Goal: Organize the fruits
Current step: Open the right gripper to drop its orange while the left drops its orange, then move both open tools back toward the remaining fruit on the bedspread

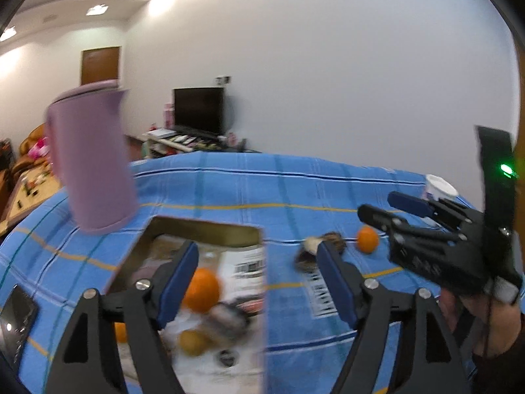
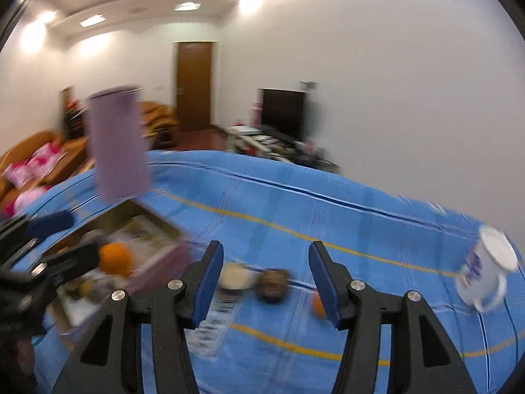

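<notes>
Bare blue cloth spreads rightward on the table [image 2: 328,203] toward the mug [image 2: 485,269]. Left gripper [image 1: 259,279] and right gripper [image 2: 265,279] gape, holding nothing; 1 orange [image 1: 200,290] apparently sits inside the box [image 1: 203,229].

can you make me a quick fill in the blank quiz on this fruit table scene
1. The table is covered by a ____ striped cloth.
2. The tall cup beside the box is ____ in colour.
3. The orange inside the box lies between the ____ gripper fingers.
4. The white mug stands ____ the box.

Missing words: blue; purple; left; outside
</notes>
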Demonstrator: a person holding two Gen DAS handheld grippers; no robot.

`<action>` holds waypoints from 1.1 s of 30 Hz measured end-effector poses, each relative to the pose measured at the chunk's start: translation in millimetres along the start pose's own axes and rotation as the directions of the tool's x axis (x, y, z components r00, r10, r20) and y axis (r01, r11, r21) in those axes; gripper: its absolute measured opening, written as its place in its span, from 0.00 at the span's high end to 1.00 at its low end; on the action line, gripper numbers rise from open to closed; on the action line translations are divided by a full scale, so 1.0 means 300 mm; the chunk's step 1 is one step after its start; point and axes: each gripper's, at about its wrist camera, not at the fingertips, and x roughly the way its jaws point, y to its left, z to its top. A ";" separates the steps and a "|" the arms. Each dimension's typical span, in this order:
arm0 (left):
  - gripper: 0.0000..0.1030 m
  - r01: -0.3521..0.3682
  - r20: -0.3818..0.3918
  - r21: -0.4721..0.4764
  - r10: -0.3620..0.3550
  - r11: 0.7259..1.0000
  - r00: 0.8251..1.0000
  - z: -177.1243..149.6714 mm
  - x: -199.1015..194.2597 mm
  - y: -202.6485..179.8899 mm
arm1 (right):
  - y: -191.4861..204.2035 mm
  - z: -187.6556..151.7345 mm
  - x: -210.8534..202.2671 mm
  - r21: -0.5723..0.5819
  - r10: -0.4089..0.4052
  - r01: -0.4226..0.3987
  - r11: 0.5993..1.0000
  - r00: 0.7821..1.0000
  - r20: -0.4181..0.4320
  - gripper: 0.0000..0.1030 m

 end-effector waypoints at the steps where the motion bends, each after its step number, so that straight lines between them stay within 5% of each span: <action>1: 0.25 0.006 -0.001 0.014 -0.006 1.000 1.000 0.005 0.017 -0.026 | -0.042 -0.005 0.008 0.036 -0.023 0.023 0.999 1.000 -0.006 0.46; 8: 0.25 -0.014 -0.046 0.067 0.017 0.998 0.999 0.016 0.158 -0.082 | -0.228 -0.069 0.079 0.204 -0.067 0.081 0.976 0.995 -0.075 0.46; 20: 0.20 -0.066 -0.051 0.066 0.069 0.996 0.996 0.077 0.189 -0.052 | -0.205 -0.112 0.191 0.219 0.032 0.016 0.976 0.976 -0.216 0.46; 26: 0.10 -0.039 -0.058 0.065 0.043 0.997 0.997 0.094 0.208 -0.088 | -0.227 -0.131 0.230 0.246 0.066 0.003 0.969 0.961 -0.269 0.67; 33: 0.11 -0.002 -0.110 0.044 0.007 0.999 0.994 0.074 0.257 -0.104 | -0.216 -0.144 0.193 0.233 0.075 -0.014 0.972 0.964 -0.256 0.69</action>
